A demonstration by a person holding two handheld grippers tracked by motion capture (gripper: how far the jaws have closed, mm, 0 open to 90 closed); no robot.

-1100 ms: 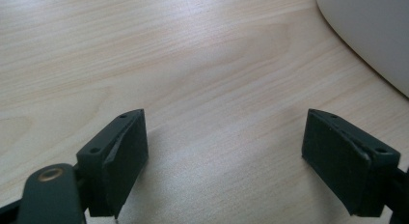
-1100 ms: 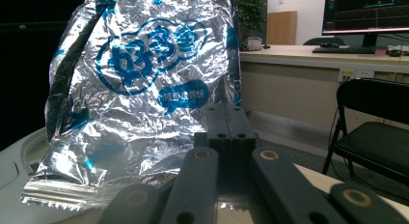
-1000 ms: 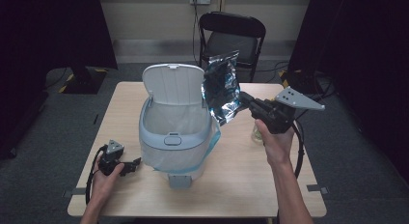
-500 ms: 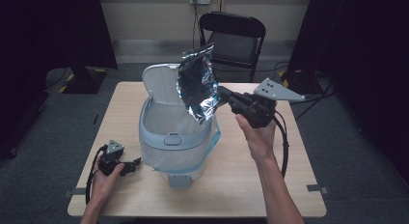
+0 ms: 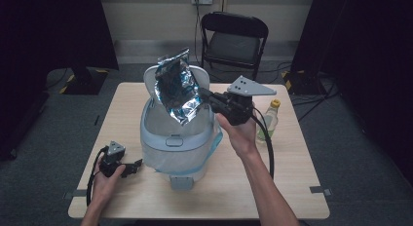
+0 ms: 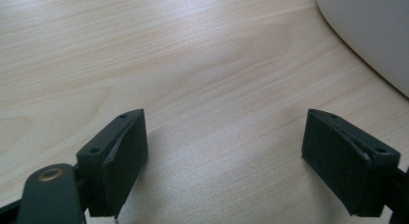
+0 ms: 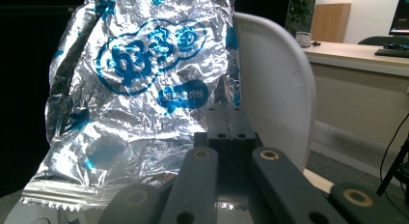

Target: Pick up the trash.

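Right gripper [image 5: 203, 93]: clamped on foil snack bag [image 5: 176, 92], held over open bin [image 5: 170, 133]. Left gripper [image 5: 135, 165]: jaws wide apart, empty, resting on table [image 5: 287, 158].

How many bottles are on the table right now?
1. A clear bottle with a yellow cap stands near the table's right edge, partly behind the right hand. The bin could hide others behind it.

Grey carpet floor [image 5: 58, 119]; 1 black folding chair [image 5: 234, 38] against the pale wall [image 5: 146, 16].
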